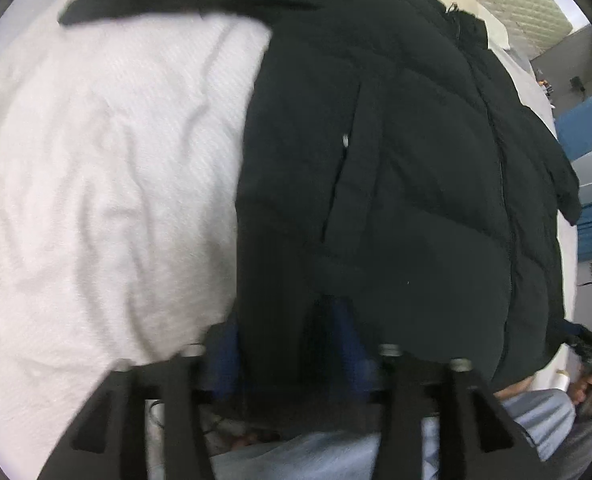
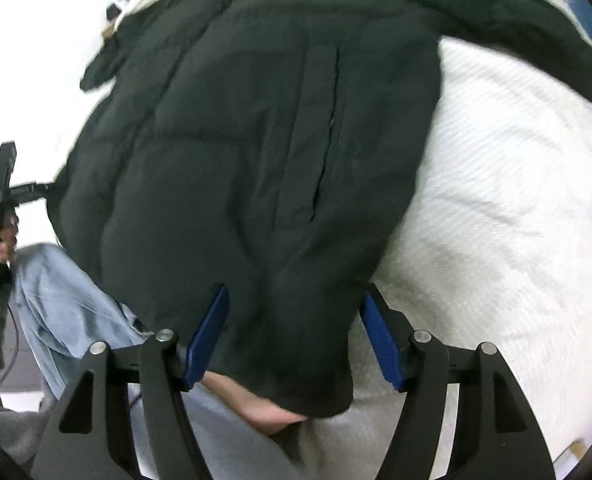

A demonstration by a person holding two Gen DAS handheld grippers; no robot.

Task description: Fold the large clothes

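Both grippers, left (image 1: 291, 344) and right (image 2: 291, 336), stand wide apart over the black jacket's (image 2: 235, 160) hem, gripping nothing, on the white bedding (image 2: 496, 200)

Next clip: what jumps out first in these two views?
A big black puffer jacket lies spread over a white bedspread, filling both views. The right gripper stands open astride its near hem, blue pads apart. The left gripper sits at the hem's other corner.

The jacket (image 2: 255, 152) lay spread on the bed (image 2: 516, 208), front up. My right gripper (image 2: 296, 340) straddled its near hem; my left gripper (image 1: 291, 344) hung over the opposite hem corner, the person's legs (image 2: 67, 300) beside.
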